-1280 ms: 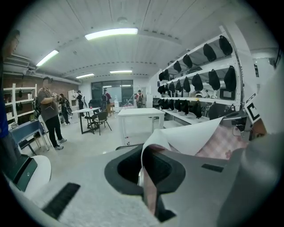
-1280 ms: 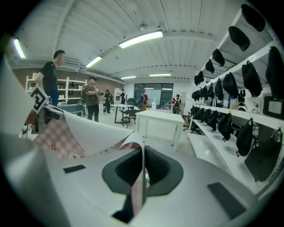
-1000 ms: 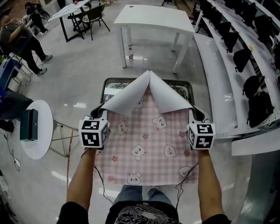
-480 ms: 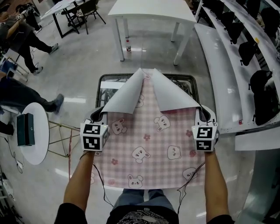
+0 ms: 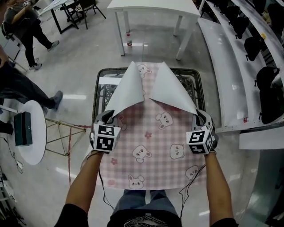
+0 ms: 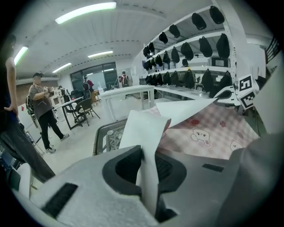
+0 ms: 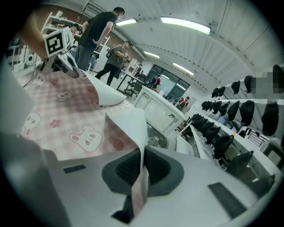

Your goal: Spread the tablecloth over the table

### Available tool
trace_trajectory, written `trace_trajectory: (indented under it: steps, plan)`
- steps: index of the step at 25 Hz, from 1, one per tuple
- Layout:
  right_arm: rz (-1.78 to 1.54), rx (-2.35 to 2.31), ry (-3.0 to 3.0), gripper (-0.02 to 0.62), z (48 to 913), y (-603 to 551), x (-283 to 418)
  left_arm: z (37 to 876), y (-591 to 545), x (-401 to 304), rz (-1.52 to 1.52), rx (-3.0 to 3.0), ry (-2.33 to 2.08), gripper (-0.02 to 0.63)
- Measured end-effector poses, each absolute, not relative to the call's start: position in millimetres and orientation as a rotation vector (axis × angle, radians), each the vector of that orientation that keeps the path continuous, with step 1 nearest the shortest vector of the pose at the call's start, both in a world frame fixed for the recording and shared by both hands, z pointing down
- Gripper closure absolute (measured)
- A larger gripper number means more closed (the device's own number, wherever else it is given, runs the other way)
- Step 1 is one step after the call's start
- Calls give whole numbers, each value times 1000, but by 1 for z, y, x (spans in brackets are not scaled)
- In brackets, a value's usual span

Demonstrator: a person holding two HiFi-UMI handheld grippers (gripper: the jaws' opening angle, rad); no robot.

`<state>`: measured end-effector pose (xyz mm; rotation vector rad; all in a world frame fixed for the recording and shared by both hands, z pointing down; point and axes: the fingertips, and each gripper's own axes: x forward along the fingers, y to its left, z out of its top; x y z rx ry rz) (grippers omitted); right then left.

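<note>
You stand on a shiny grey floor (image 5: 80,80), with a white table (image 5: 151,4) ahead, a small round white table (image 5: 37,144) on your left and long white shelves (image 5: 222,66) of black bags (image 5: 265,80) on your right.

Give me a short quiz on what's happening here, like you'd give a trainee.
1. True or false: the left gripper and the right gripper are each shut on the tablecloth.
2. The tablecloth's print shows: A) stripes, B) cartoon animals, C) letters.
3. Fill in: its folded-over far corners show a ____ underside.
Key: 1 true; 2 B; 3 white.
</note>
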<state>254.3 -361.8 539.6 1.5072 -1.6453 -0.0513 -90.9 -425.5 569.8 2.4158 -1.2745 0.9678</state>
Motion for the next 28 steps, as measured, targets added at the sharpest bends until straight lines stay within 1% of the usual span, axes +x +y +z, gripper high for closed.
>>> trace_trajectory:
  steps: [6,8,12,14,17,20,21,22,23,25,28]
  plan:
    - [-4,1524,-1616,577,570,-360,251,603,-421,-79,1013,2411,-1249,554]
    - [6,1534,-1608,575,571,-361,251,610,-419,-73,1037,2413,-1238,537]
    - [26,1556,-1609,571,567,-359,252,610,-415,-70,1045,2418,-1240,523]
    - [32,1556,-1610,554,566,-358,251,608,-416,-70,1041,2419,-1234,515]
    - [48,1547,-1629,488,564,-358,245,601,-417,-69,1014,2410,-1216,459]
    - [66,1542,-1654,376,561,-359,238,590,-419,-64,965,2419,-1199,345]
    - [71,1543,-1660,340,560,-360,237,586,-419,-62,952,2427,-1196,333]
    - [79,1544,-1665,315,560,-360,237,581,-419,-61,942,2433,-1196,305]
    - [87,1545,-1672,297,560,-361,235,576,-419,-60,933,2440,-1199,262]
    - [96,1538,-1683,278,559,-360,232,568,-419,-59,913,2451,-1207,210]
    - [94,1534,-1693,276,555,-360,229,559,-420,-56,891,2472,-1211,196]
